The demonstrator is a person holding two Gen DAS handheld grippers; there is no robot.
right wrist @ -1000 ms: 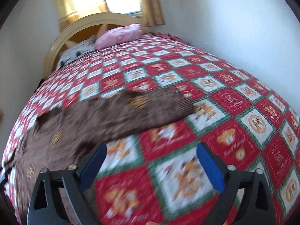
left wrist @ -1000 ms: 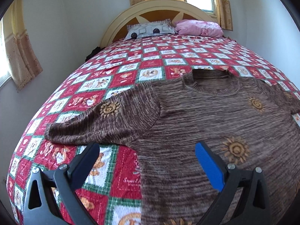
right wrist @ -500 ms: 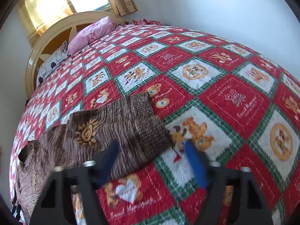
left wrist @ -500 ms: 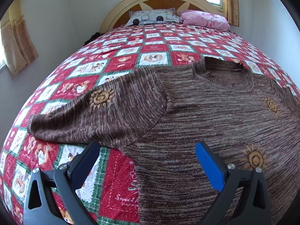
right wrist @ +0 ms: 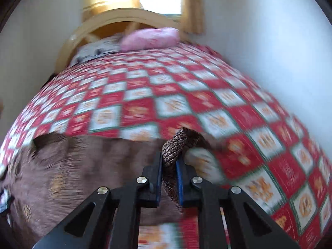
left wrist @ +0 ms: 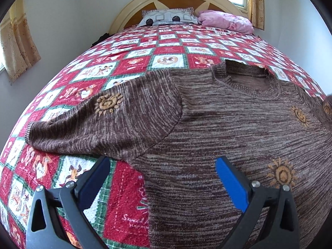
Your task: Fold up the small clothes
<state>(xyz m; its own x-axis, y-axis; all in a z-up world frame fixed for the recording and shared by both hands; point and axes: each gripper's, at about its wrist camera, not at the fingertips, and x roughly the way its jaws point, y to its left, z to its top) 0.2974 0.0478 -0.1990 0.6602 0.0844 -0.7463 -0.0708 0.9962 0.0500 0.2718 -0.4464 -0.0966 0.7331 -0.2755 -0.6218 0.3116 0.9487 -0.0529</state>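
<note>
A brown knit sweater (left wrist: 217,128) with orange sun motifs lies flat on the bed, neck toward the headboard. Its left sleeve (left wrist: 99,124) stretches out to the left. My left gripper (left wrist: 161,172) is open and empty, low over the sweater's left side near the armpit. In the right wrist view, which is motion-blurred, my right gripper (right wrist: 169,159) is shut on the cuff of the right sleeve (right wrist: 176,145) and holds it lifted above the sweater body (right wrist: 83,166).
The bed has a red, white and green checked quilt (left wrist: 166,49). A patterned pillow (left wrist: 166,17) and a pink pillow (left wrist: 226,21) lie by the cream headboard (left wrist: 176,2). Walls stand close on both sides, with curtains (left wrist: 16,47) at the left.
My right gripper has closed on the right sleeve cuff and lifted it toward the sweater body. My left gripper has moved lower and closer to the sweater, still open.
</note>
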